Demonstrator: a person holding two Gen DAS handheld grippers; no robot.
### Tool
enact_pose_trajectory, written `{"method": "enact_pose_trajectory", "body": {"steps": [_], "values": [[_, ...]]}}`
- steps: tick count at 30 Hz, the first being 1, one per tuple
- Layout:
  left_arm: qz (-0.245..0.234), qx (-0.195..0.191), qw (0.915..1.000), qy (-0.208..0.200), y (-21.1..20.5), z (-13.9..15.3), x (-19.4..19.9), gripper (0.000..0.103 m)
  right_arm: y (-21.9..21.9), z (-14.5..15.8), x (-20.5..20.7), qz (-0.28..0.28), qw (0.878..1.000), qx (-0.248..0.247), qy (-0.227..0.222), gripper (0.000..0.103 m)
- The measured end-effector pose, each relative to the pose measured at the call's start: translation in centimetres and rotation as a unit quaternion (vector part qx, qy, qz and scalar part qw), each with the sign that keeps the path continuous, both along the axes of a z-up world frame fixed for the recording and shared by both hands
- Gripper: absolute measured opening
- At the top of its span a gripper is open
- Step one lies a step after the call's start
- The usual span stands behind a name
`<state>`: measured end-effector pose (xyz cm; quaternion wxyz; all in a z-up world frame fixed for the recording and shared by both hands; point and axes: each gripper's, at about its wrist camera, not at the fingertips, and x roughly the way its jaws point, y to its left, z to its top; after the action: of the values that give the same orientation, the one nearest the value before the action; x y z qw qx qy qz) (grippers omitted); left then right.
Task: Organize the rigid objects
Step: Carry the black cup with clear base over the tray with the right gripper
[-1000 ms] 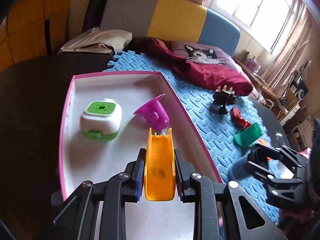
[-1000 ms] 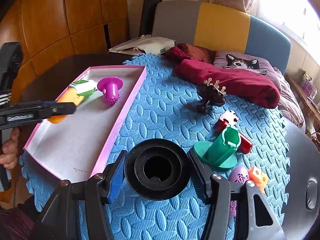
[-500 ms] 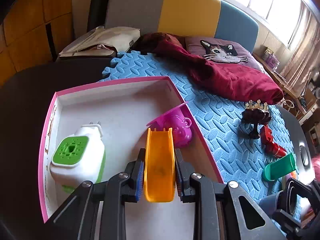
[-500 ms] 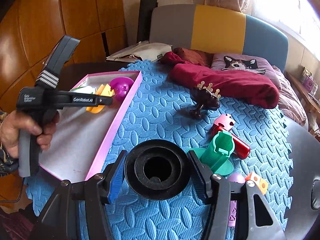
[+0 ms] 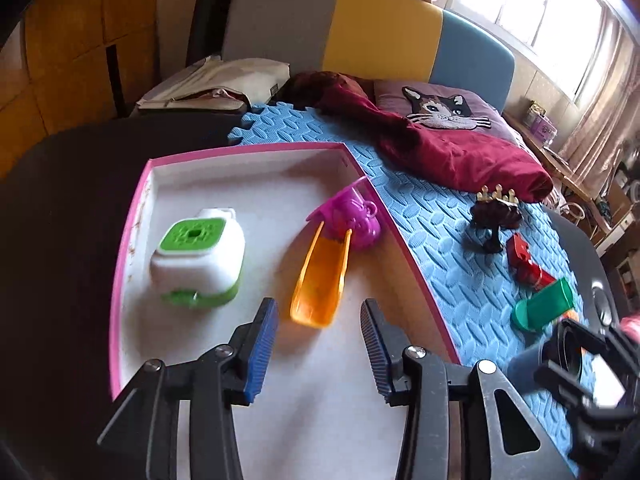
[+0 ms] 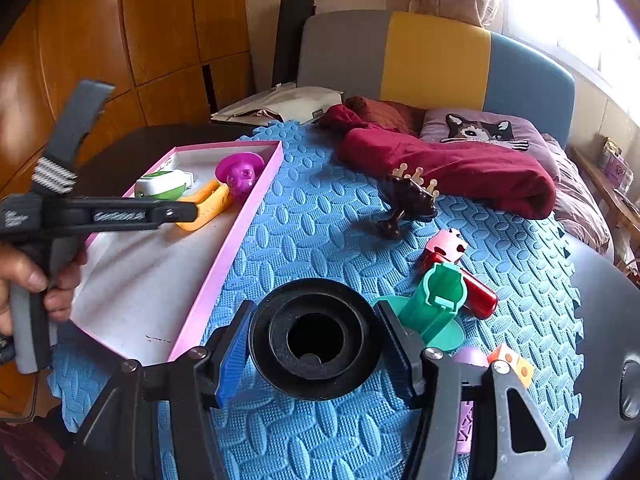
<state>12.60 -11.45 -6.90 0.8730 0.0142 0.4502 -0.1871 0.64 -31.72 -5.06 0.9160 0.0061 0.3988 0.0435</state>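
Observation:
My left gripper (image 5: 318,342) is open over the pink-rimmed white tray (image 5: 132,216). An orange slide piece (image 5: 320,280) lies in the tray just ahead of its fingertips, touching a purple cup (image 5: 352,216). A white and green box (image 5: 198,256) sits in the tray to the left. My right gripper (image 6: 316,344) is shut on a black round cup-like part (image 6: 314,340) above the blue foam mat (image 6: 320,220). The left gripper (image 6: 176,212) also shows in the right wrist view, over the tray (image 6: 224,260).
On the mat lie a dark brown crowned figure (image 6: 410,200), a pink piece (image 6: 446,242), a red cylinder (image 6: 478,294), a green stand (image 6: 436,304), an orange cube (image 6: 514,362) and a purple piece (image 6: 466,416). A maroon cloth (image 6: 448,168) and cat cushion (image 6: 484,132) lie behind.
My left gripper has opened and let go of the orange slide, which now lies in the tray against the purple cup. My right gripper still holds the black part.

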Motion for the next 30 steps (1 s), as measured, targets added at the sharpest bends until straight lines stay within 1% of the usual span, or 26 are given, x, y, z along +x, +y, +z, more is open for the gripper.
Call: {"method": "enact_pose_trajectory", "body": {"steps": [2, 4, 6, 11, 15, 24, 30], "values": [[0.0, 0.01, 0.9999, -0.011, 0.3, 0.4, -1.4, 0.044, -0.1, 0.0, 0.0, -0.003, 1.0, 0.001, 0.0, 0.06], [0.0, 0.023, 0.9995, -0.022, 0.8, 0.8, -3.0, 0.047, -0.2, 0.0, 0.0, -0.005, 1.0, 0.002, 0.0, 0.06], [-0.001, 0.031, 0.9991, -0.03, 1.2, 1.1, -4.4, 0.047, -0.2, 0.0, -0.1, -0.007, 1.0, 0.001, -0.001, 0.06], [0.0, 0.044, 0.9982, -0.041, 2.2, 1.6, -6.8, 0.047, -0.2, -0.1, -0.1, -0.011, 1.0, 0.003, -0.003, 0.06], [-0.001, 0.049, 0.9978, -0.045, 2.9, 1.7, -8.0, 0.048, -0.4, -0.1, -0.1, -0.018, 1.0, 0.012, -0.002, 0.06], [0.007, 0.04, 0.9981, -0.047, 4.7, 2.0, -9.3, 0.048, 0.2, 0.5, 0.5, -0.029, 0.999, 0.01, 0.013, 0.059], [0.016, 0.031, 0.9985, -0.043, 6.2, 1.6, -9.5, 0.048, 2.5, 3.3, 0.8, -0.002, 1.0, 0.024, -0.011, 0.059]]}}
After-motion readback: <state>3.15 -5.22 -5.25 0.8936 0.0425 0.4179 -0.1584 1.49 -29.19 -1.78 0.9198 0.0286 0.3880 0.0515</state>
